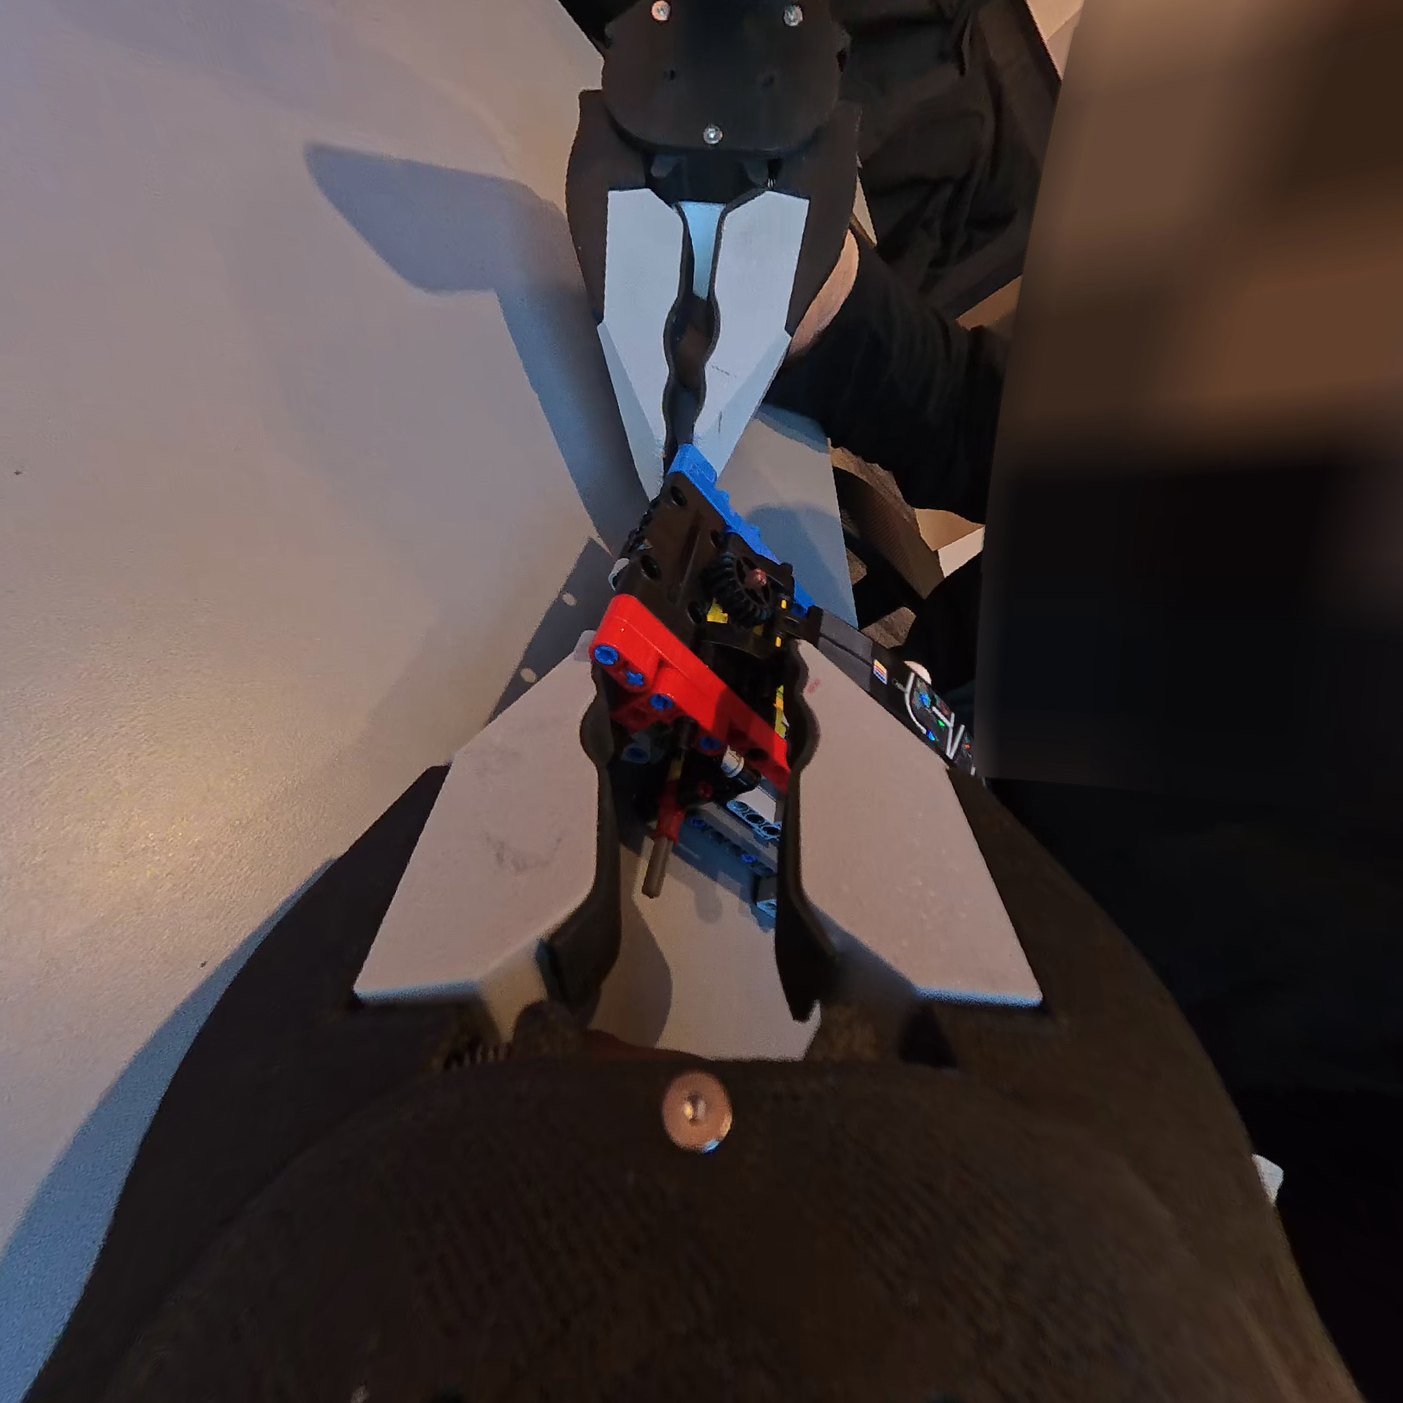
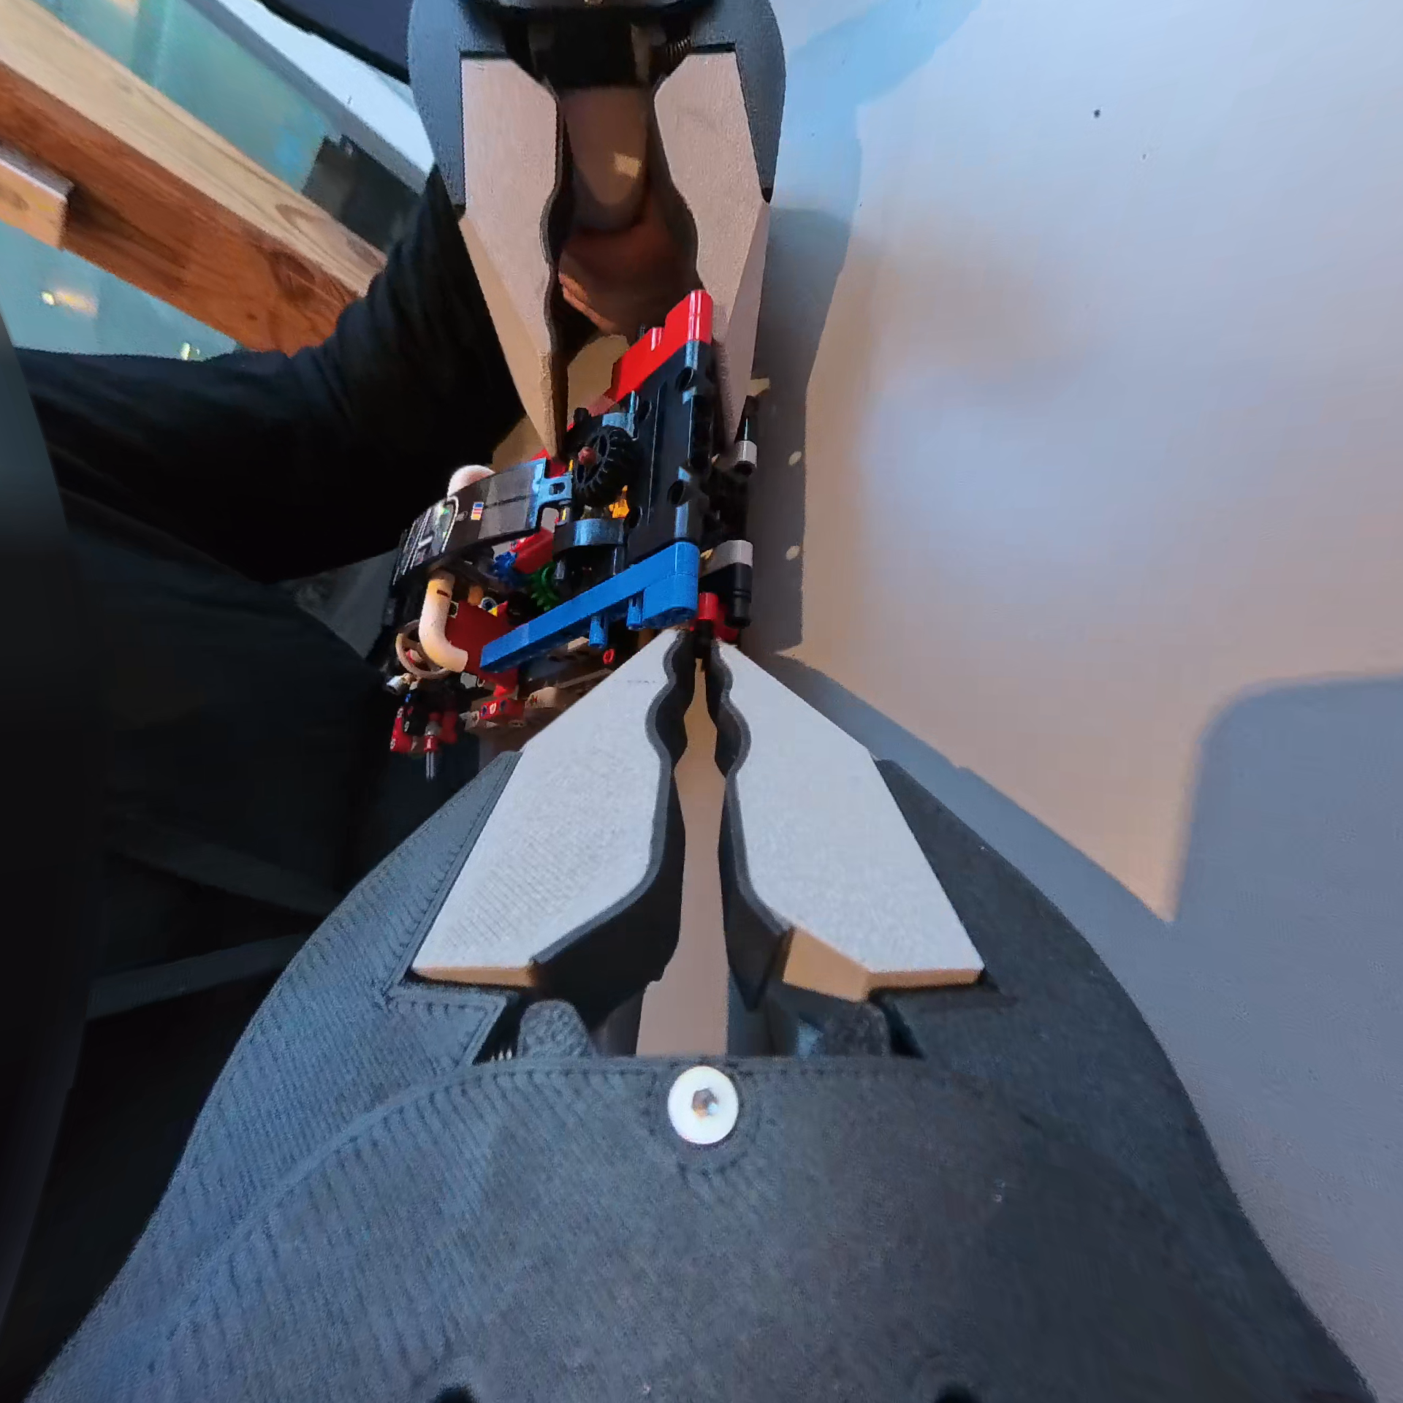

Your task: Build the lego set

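Clamping the lego assembly from both sides, the left gripper is seen with its two fingers parted to the width of the model, each inner pad pressed against a flank. A red beam of the assembly spans the gap between these fingers near the tips; a black gear and a blue beam lie just beyond the tips. A brown axle projects back between the fingers toward the palm.

The right gripper is presented opposite, tips facing the left gripper. Its fingers are drawn almost together, with only a narrow slot left between the pads. The tips are closed on a small red part at the near edge of the assembly, just below the blue beam. The assembly itself is held in the air between the two sets of tips, over a grey tabletop. A dark sleeve is visible to the left of the far fingers.
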A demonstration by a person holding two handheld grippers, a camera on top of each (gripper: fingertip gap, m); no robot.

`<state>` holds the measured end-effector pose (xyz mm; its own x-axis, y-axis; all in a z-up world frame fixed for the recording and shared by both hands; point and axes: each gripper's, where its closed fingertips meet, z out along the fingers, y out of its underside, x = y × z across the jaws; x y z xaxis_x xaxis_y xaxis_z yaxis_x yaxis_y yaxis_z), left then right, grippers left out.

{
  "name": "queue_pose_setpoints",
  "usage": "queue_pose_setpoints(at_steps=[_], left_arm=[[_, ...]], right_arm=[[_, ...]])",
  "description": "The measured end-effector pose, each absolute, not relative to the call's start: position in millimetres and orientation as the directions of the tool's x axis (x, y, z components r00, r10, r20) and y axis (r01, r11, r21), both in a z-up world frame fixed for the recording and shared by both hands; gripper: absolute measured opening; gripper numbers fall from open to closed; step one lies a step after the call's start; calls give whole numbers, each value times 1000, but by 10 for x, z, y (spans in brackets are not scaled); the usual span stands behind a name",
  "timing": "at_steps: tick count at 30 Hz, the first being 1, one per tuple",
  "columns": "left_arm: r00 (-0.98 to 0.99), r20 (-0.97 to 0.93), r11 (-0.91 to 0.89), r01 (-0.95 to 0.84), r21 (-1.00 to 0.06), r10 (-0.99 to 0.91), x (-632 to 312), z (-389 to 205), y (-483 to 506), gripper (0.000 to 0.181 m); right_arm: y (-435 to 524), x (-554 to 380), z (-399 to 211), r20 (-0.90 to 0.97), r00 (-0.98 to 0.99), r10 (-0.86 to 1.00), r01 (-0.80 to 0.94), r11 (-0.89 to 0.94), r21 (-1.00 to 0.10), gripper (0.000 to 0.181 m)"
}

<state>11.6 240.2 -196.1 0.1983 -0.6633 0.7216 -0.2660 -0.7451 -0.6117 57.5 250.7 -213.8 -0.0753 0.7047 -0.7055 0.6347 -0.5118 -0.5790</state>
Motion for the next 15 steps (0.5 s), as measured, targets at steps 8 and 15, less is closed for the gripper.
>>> queue_pose_setpoints(at_steps=[8, 15], left_arm=[[192, 718, -739, -275, -615, -669, 122, -1961, 2382, 42], [190, 720, -740, -276, -613, -668, 123, -1961, 2381, 42]], right_arm=[[2443, 614, -2179, -630, -82, 773, 641, -443, -627, 0], [2424, 617, -2187, -575, -85, 814, 639, -398, -658, 0]])
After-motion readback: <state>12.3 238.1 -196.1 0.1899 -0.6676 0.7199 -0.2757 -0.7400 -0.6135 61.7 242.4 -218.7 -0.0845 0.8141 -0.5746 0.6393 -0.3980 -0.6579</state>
